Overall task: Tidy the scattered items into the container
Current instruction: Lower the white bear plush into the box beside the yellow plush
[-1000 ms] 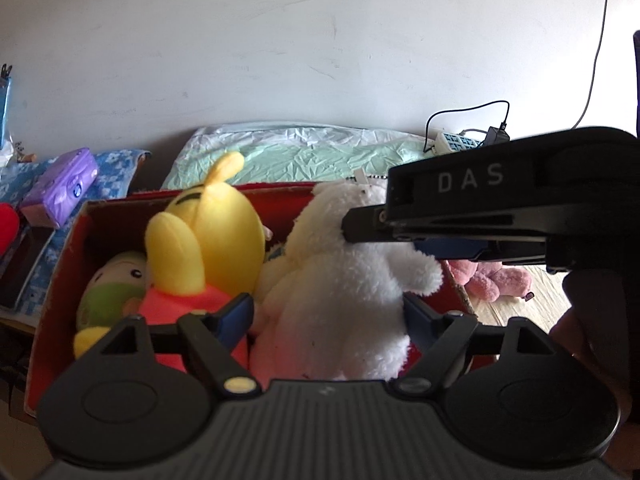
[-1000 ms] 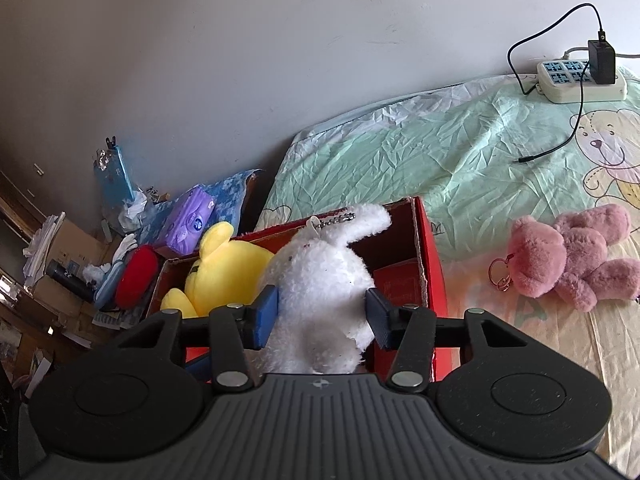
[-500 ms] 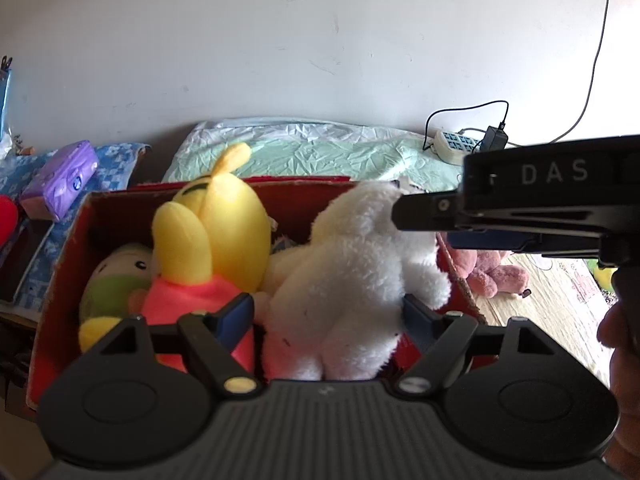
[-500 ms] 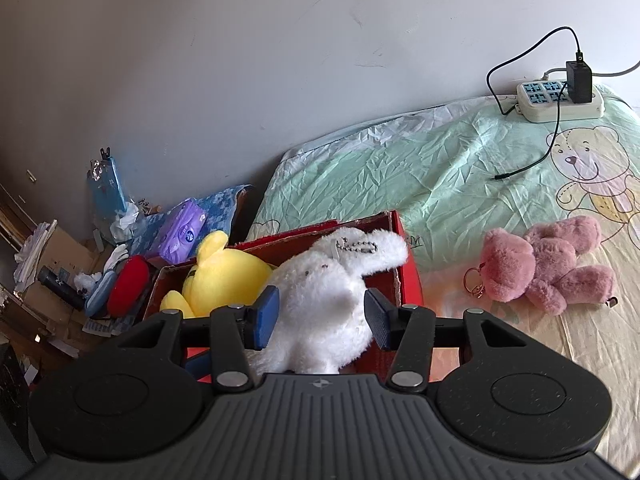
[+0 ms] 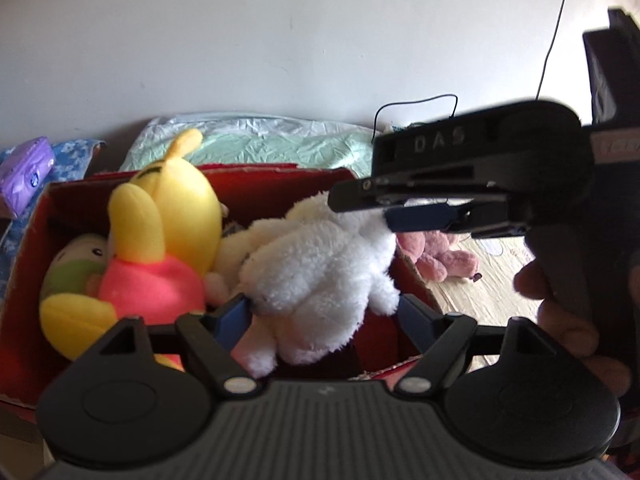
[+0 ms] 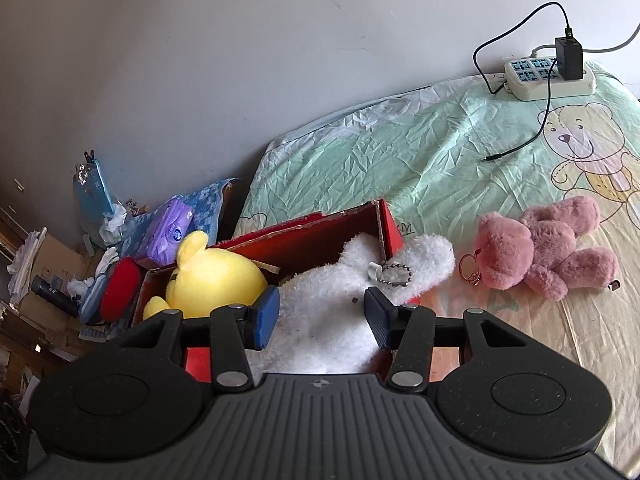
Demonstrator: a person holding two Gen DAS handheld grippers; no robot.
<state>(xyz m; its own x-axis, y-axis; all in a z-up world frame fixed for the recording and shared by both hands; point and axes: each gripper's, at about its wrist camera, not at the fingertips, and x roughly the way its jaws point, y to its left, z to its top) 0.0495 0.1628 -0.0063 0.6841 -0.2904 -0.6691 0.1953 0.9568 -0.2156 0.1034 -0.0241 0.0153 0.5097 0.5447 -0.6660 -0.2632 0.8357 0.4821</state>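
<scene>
Behind the right gripper point(image 5: 416, 216), white plush's point(image 5: 320, 276) head, hidden.

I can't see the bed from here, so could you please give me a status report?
Right gripper shut on white plush, in red box, ear over wall. Left gripper open near it. Pink bear out on bed; nothing blocking.

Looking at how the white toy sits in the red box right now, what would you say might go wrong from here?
1. The white rabbit drapes an ear over the red box's wall, so it may slide out or catch once the right claw lets go.
2. The box already holds a yellow toy and a green one; the pink bear, lying on the sheet, may not fit well.
3. The left claw hangs close by, so the two claws might bump.
</scene>
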